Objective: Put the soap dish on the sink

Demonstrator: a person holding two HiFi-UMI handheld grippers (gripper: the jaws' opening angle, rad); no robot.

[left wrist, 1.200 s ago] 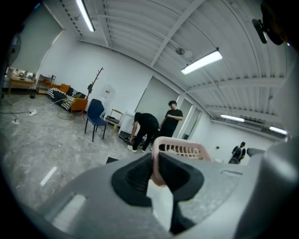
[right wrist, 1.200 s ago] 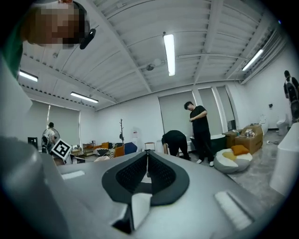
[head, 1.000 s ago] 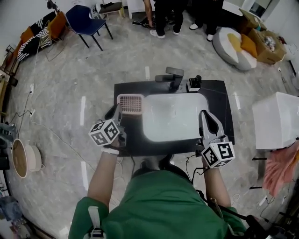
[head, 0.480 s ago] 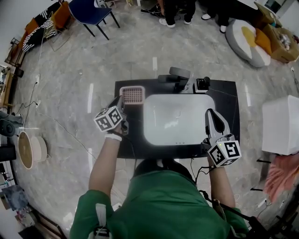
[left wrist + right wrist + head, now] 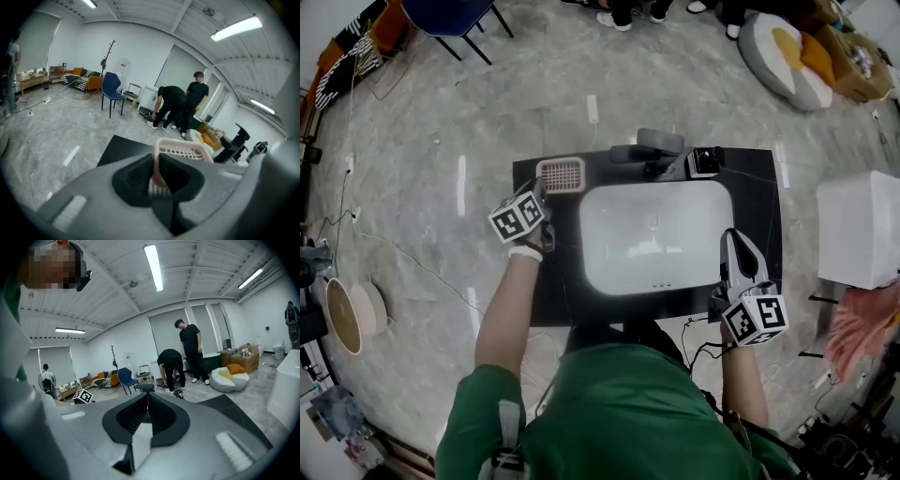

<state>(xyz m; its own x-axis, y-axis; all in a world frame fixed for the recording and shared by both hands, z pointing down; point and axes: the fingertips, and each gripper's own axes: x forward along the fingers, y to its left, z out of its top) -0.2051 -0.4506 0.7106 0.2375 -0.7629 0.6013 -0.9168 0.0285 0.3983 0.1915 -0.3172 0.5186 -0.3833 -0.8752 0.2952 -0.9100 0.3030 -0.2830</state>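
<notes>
A pink slotted soap dish sits over the far left corner of the black counter, left of the white sink. My left gripper is shut on the dish's near rim. The left gripper view shows the pink rim of the soap dish pinched between the jaws of the left gripper. I cannot tell whether the dish rests on the counter. My right gripper hovers at the sink's right edge. In its own view the right gripper is shut with nothing in it.
A dark faucet and a small black object stand behind the sink. A white box is to the right of the counter. Several people stand farther off by a blue chair and a beanbag.
My left gripper has moved with the soap dish away from me, toward the counter's far left corner. The right gripper has barely moved. The head view has shifted.
</notes>
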